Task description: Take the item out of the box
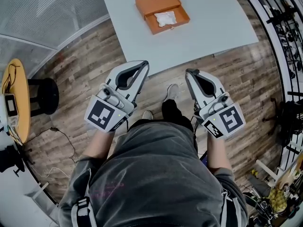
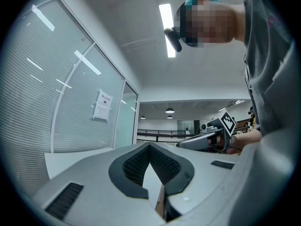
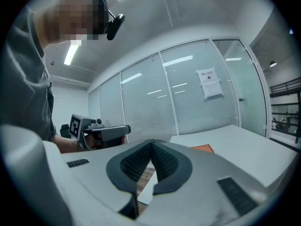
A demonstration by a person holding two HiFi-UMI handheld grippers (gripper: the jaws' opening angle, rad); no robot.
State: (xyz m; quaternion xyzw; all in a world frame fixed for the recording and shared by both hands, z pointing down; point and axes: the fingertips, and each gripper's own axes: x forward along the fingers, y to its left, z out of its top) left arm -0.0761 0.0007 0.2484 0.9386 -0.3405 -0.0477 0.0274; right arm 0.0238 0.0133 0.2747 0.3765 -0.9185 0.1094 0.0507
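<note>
So far nothing of the job itself is done. You are standing back from the table (image 1: 208, 30), and both tongs hang short of its near edge, over the wooden floor (image 1: 80, 56).

Your left tongs (image 1: 143, 65) are closed tip to tip with nothing held. The left gripper view confirms it: the ribbed pads meet at the front, and only background shows through the hollow behind them. Your right tongs (image 1: 189, 73) are pressed together the same way and are just as empty. In the right gripper view a corner of orange peeks past the upper jaw, well ahead of the tips.

That orange is the box (image 1: 162, 11), lying toward the far side of the table and well apart from both tongs. It is already open, with its lid (image 1: 157, 2) folded out flat on the side away from you, so as far as I can judge you need no opening step.

The tray half nearer you holds one thing, a white packet (image 1: 165, 18). It looks soft and crumpled and sits roughly in the middle, with bare orange bottom showing to either side.

What remains, I reckon, is everything that counts. You have to close in on the table, part one pair of tongs, take the packet and lift it clear of the tray walls.
</note>
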